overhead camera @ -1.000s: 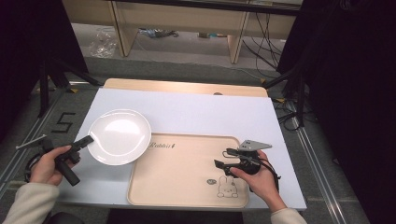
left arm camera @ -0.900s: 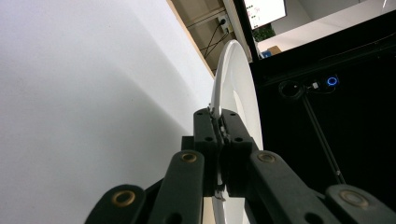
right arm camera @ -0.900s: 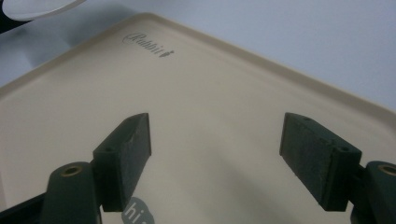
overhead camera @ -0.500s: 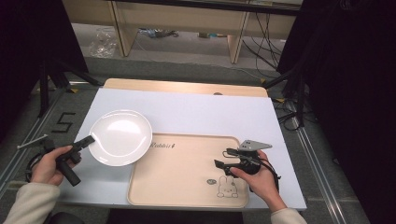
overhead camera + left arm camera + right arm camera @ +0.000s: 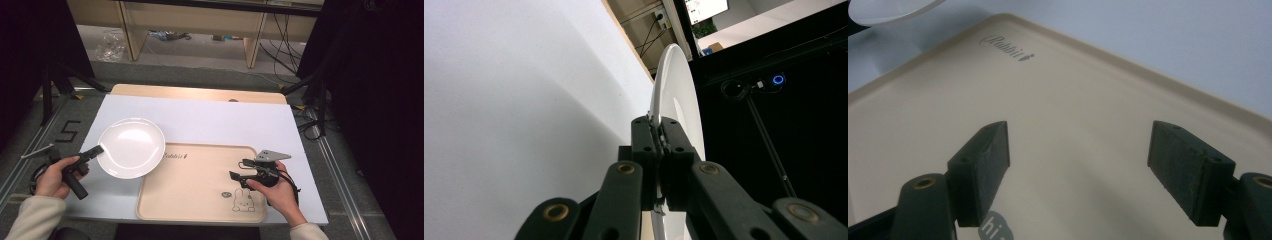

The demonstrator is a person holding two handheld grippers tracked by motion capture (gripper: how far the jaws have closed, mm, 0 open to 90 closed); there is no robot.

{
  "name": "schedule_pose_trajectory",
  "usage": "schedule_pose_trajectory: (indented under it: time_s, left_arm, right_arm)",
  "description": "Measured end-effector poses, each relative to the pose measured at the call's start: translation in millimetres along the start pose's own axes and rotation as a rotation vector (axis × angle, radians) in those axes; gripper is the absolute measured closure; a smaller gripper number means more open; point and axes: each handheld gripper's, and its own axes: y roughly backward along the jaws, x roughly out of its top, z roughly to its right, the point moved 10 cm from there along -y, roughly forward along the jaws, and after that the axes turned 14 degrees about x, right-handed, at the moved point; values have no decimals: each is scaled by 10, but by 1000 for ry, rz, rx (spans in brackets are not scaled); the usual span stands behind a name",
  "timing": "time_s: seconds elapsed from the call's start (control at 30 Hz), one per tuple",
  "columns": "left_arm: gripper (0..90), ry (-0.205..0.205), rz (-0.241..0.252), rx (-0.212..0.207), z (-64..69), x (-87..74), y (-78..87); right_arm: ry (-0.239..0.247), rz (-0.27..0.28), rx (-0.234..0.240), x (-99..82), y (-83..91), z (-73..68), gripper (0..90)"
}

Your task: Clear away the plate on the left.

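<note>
A white plate [image 5: 131,146] rests over the white table cover, its right edge overlapping the beige tray [image 5: 192,184]. My left gripper [image 5: 97,150] is shut on the plate's left rim; in the left gripper view the plate [image 5: 676,95] stands edge-on between the black pads [image 5: 646,145]. My right gripper [image 5: 239,169] hovers over the tray's right part near a printed rabbit [image 5: 242,199], jaws open with nothing between them. In the right gripper view the two pads [image 5: 980,170] stand wide apart above the tray [image 5: 1068,100], and the plate's edge [image 5: 883,10] shows at top left.
The white cover [image 5: 220,120] lies over a wooden table [image 5: 200,93]. Table legs and cables [image 5: 285,45] sit on the floor beyond. A black curtain [image 5: 380,100] hangs at the right. A metal rail [image 5: 345,185] runs along the table's right side.
</note>
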Motion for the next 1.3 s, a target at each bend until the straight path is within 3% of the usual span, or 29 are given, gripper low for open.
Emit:
schedule_pose_trajectory:
  time_s: [1.3]
  left_arm:
    - [860, -12, -27, -18, 93, -109, -55]
  right_arm:
    - [1, 3, 0, 2, -7, 3, 257]
